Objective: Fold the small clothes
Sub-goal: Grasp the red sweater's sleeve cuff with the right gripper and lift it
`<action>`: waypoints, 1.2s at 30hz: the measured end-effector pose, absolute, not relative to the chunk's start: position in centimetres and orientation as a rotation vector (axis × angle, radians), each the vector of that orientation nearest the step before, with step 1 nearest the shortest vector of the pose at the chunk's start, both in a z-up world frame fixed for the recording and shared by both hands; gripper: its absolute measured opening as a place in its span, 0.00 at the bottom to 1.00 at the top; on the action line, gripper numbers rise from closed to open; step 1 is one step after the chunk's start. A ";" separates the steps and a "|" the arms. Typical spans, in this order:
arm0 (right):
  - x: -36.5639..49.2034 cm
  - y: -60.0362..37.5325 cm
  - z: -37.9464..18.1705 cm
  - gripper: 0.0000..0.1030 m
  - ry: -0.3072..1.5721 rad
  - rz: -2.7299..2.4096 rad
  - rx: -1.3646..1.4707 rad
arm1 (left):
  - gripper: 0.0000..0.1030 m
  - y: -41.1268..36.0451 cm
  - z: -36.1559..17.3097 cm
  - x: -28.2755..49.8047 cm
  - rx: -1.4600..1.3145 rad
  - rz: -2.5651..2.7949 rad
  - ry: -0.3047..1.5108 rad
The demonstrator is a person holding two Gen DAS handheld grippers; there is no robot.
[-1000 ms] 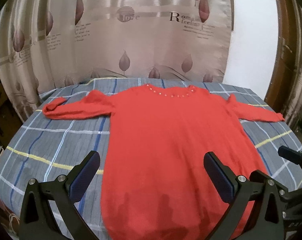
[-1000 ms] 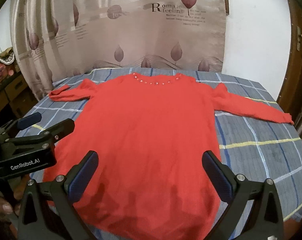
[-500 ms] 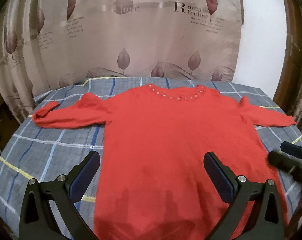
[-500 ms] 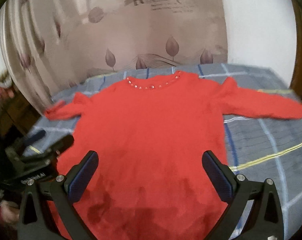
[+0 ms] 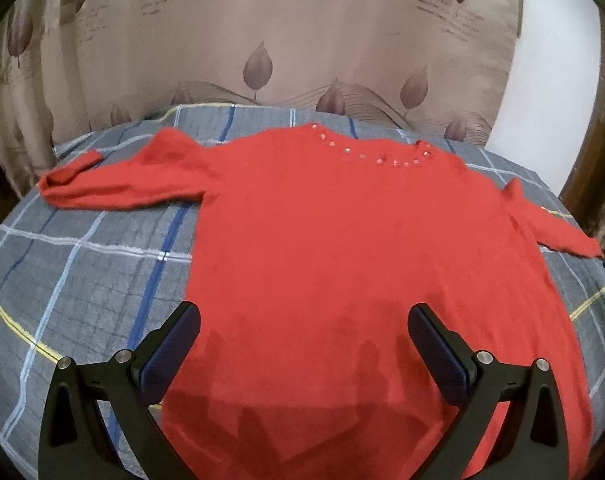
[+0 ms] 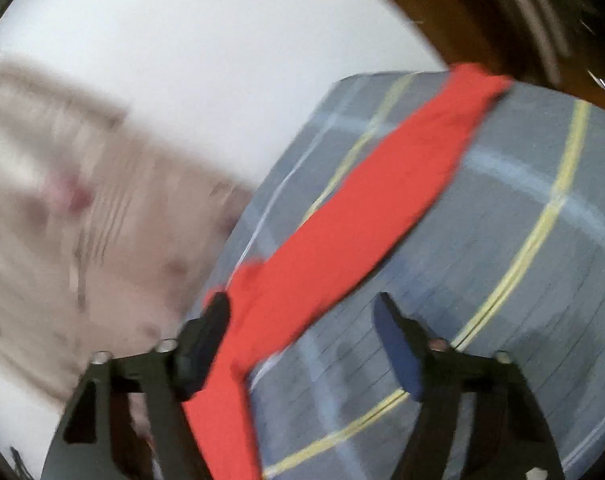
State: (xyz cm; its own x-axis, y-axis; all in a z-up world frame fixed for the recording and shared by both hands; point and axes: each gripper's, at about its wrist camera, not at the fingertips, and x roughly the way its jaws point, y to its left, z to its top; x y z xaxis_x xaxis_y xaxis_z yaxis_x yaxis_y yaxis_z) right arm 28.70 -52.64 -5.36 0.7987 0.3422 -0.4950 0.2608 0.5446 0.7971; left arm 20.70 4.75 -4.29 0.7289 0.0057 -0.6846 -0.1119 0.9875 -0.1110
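A red sweater (image 5: 342,240) lies flat, front up, on a grey checked bed cover (image 5: 82,280), its studded neckline (image 5: 382,156) at the far side. Its left sleeve (image 5: 114,184) stretches out to the left and its right sleeve (image 5: 550,232) to the right. My left gripper (image 5: 304,316) hovers open above the sweater's lower body, holding nothing. In the blurred, tilted right wrist view, my right gripper (image 6: 300,302) is over the right sleeve (image 6: 382,184). Its jaws are closing; the sleeve runs between them close to the left finger (image 6: 206,336), and no pad visibly presses on it.
A beige curtain (image 5: 262,40) with leaf prints hangs behind the bed. A white wall (image 6: 182,40) and a dark wooden frame (image 6: 482,20) stand at the right end. Bare bed cover (image 6: 502,220) shows around the right sleeve.
The right gripper has swept right, rolled over, and now sits over the right sleeve with narrower jaws. The left gripper has come lower and closer over the sweater's body.
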 end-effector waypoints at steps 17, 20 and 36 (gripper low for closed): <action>35.4 -64.3 -8.8 0.51 0.661 -0.132 1.162 | 1.00 4.8 -5.3 21.7 -0.163 0.092 0.833; 35.9 -64.4 -8.8 0.46 0.664 -0.156 1.140 | 1.00 4.9 -5.4 21.8 -0.170 0.095 0.839; 40.6 -43.1 1.4 0.06 0.682 0.256 0.957 | 1.00 10.4 -2.8 20.8 -0.329 0.098 0.786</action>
State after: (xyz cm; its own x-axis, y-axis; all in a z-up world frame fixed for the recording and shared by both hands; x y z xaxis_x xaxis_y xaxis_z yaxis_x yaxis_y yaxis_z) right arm 40.59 -43.11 1.40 0.7650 0.4873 -0.4211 0.0908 0.5656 0.8196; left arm 20.78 10.39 -2.83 0.7052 -0.0349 -0.7082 -0.2084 0.9444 -0.2542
